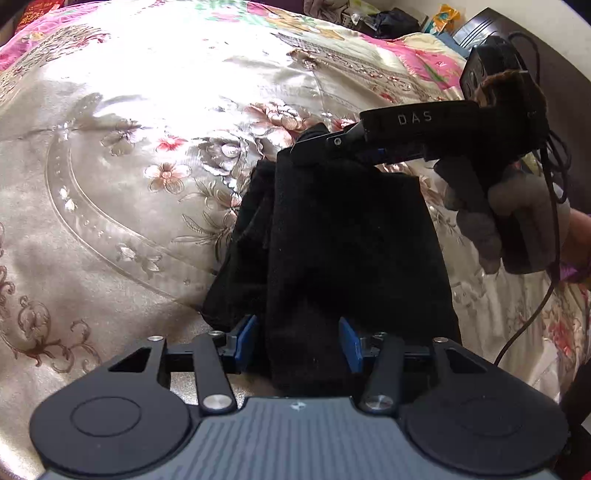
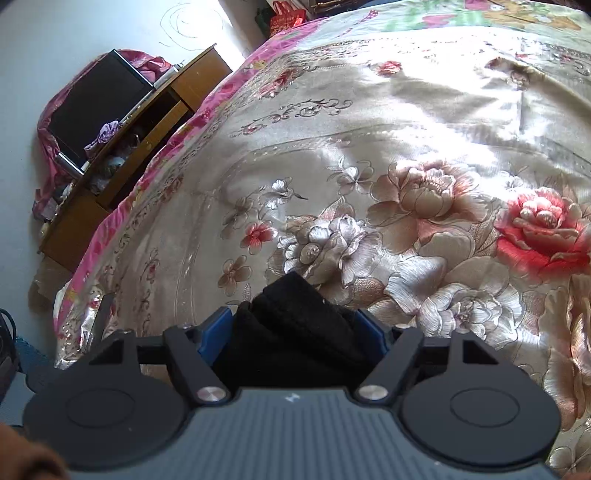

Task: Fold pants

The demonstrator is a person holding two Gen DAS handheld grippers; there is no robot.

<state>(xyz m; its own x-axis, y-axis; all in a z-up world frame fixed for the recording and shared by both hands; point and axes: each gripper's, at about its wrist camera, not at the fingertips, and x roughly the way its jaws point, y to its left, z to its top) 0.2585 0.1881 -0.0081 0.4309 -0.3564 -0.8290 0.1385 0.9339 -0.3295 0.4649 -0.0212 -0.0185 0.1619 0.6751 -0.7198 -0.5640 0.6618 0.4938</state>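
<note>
The black pants (image 1: 343, 236) hang as a folded dark panel above the floral bedspread (image 1: 147, 147). My left gripper (image 1: 300, 339) is shut on their near edge, the cloth bunched between the blue pads (image 1: 245, 338). My right gripper (image 1: 321, 142) comes in from the right in the left wrist view and pinches the far top corner. In the right wrist view my right gripper (image 2: 295, 332) is shut on a thick wad of the black pants (image 2: 295, 332) between its blue pads (image 2: 214, 330), over the bedspread (image 2: 406, 166).
A wooden cabinet (image 2: 122, 155) with a dark screen (image 2: 96, 103) stands by the bed's left side. Clutter and bags (image 1: 399, 18) lie at the far edge of the bed. A black cable (image 1: 532, 314) hangs from the right gripper's handle.
</note>
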